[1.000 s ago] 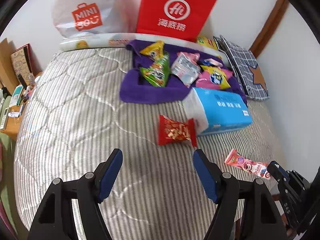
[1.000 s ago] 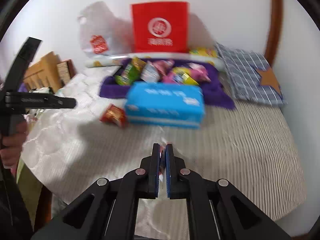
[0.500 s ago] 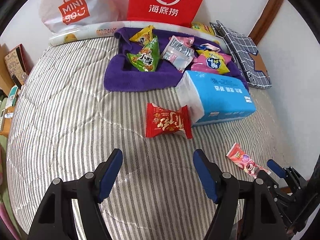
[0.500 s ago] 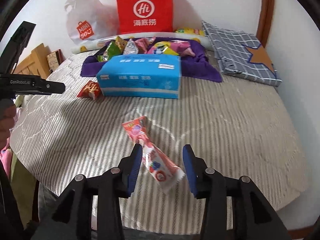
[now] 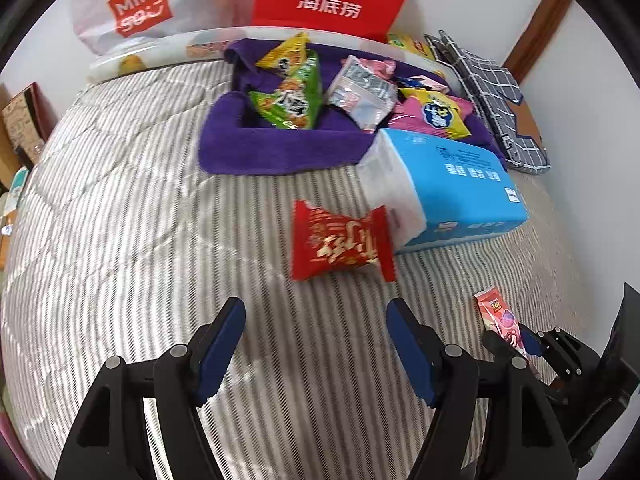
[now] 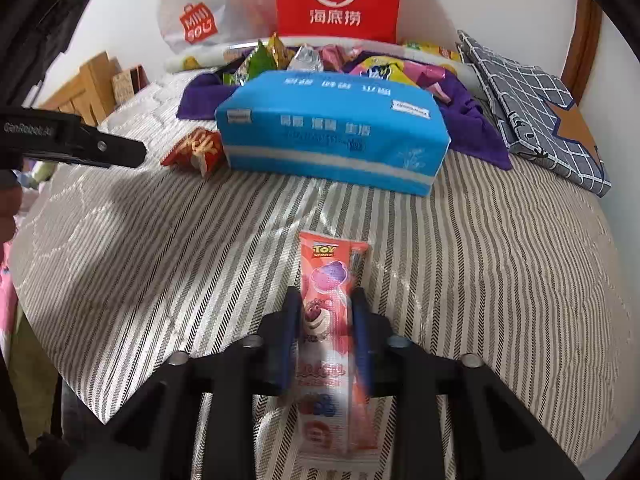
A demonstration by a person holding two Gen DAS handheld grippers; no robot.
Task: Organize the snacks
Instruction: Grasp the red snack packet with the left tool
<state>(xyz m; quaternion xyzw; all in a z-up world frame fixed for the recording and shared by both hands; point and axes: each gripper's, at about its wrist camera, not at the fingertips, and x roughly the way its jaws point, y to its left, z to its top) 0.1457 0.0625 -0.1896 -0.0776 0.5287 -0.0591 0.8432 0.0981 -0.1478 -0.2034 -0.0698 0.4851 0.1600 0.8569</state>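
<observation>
Pink and glossy, the long Toy Story snack packet (image 6: 334, 312) lies flat on the striped bed cover (image 6: 500, 280), lengthwise between the blue pads of the right gripper (image 6: 326, 300); its jaws have just been closing and now press its sides. The left gripper (image 5: 316, 312) hovers with jaws apart and nothing between them, short of the red snack packet (image 5: 340, 242), which touches the blue tissue pack (image 5: 460, 184). Behind both, a purple towel (image 5: 280, 148) carries more packets. Open striped cover lies left of the red packet; the bed's near edge shows just behind the right gripper.
</observation>
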